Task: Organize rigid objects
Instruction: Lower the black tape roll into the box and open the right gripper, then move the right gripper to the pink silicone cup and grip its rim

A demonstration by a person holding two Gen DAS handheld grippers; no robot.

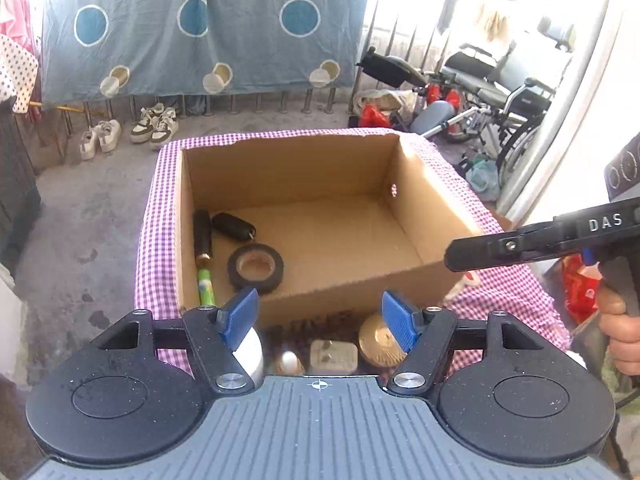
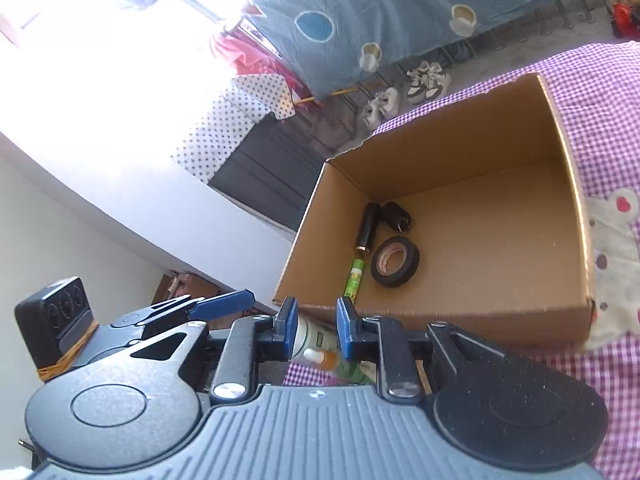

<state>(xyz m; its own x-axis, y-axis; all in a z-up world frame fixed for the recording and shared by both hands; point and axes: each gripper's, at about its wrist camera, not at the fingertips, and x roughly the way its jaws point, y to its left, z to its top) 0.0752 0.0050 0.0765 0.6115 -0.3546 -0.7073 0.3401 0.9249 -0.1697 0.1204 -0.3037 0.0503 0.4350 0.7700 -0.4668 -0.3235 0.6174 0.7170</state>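
Left wrist | cardboard box (image 1: 412, 216) right half bare | tape roll (image 1: 256, 267) near left wall

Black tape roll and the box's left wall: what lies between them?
In both wrist views, a green tube lies between the black tape roll and the box's left wall, end to end with a black cylinder.

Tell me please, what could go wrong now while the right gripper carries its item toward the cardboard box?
1. The right gripper holds a small bottle-like item by a narrow part; it might slip out before reaching the cardboard box.
2. Dropped on the left, it could strike the tape roll.
3. The left gripper, open, is close and could collide.
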